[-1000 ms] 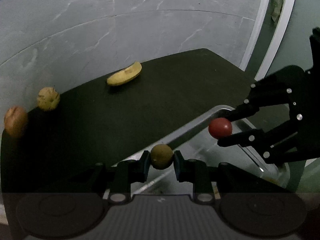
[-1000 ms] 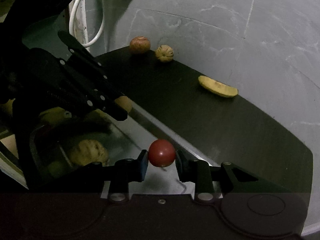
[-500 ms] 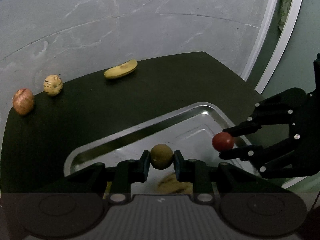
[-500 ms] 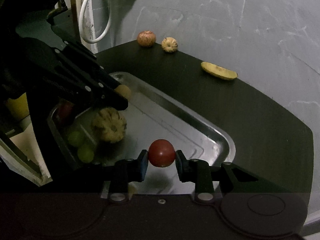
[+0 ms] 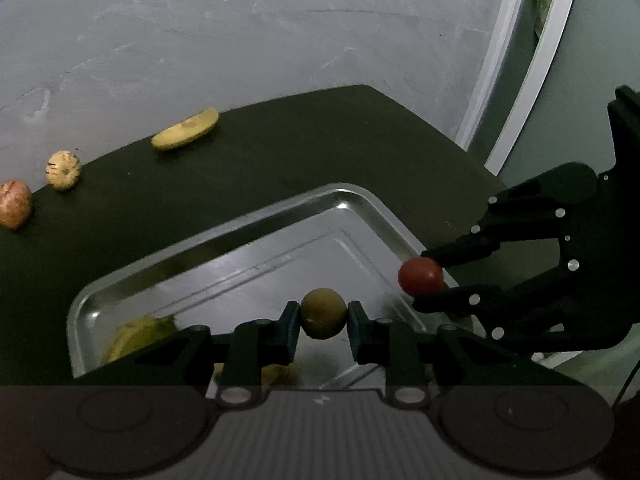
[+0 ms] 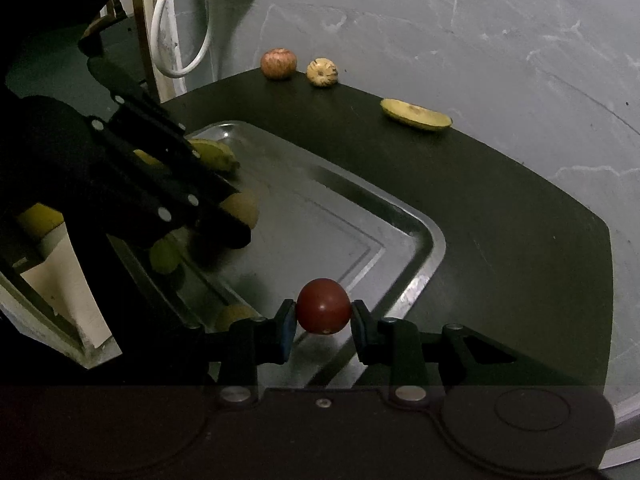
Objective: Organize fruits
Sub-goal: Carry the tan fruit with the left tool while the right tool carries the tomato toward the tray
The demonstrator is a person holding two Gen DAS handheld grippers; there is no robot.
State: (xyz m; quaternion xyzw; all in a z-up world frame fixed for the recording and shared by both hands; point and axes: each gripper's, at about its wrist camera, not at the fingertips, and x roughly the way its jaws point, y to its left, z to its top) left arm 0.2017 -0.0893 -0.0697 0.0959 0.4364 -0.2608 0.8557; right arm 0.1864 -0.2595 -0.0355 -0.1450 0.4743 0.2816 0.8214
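Both claws hover above the steel tray (image 5: pixel 352 196): the left claw (image 5: pixel 323 318) clamps a brownish-green fruit (image 5: pixel 323 312), the right claw (image 6: pixel 323 314) clamps a red fruit (image 6: pixel 323 306), tray floor directly beneath each.

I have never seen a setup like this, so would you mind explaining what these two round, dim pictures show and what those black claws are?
There is no robot here: a person holds a two-finger gripper in each hand, and each carries a wide-angle camera looking forward along its fingers. One picture comes from the left gripper, the other from the right gripper; each also shows the other gripper from the side.

The left gripper is shut on a small greenish-brown fruit. The right is shut on a small red fruit. Both are above a metal tray on a dark table. The tray already holds bananas and some yellowish-green fruits, partly hidden.

On the table's far edge lie a banana, a pale striped fruit and a reddish apple-like fruit.
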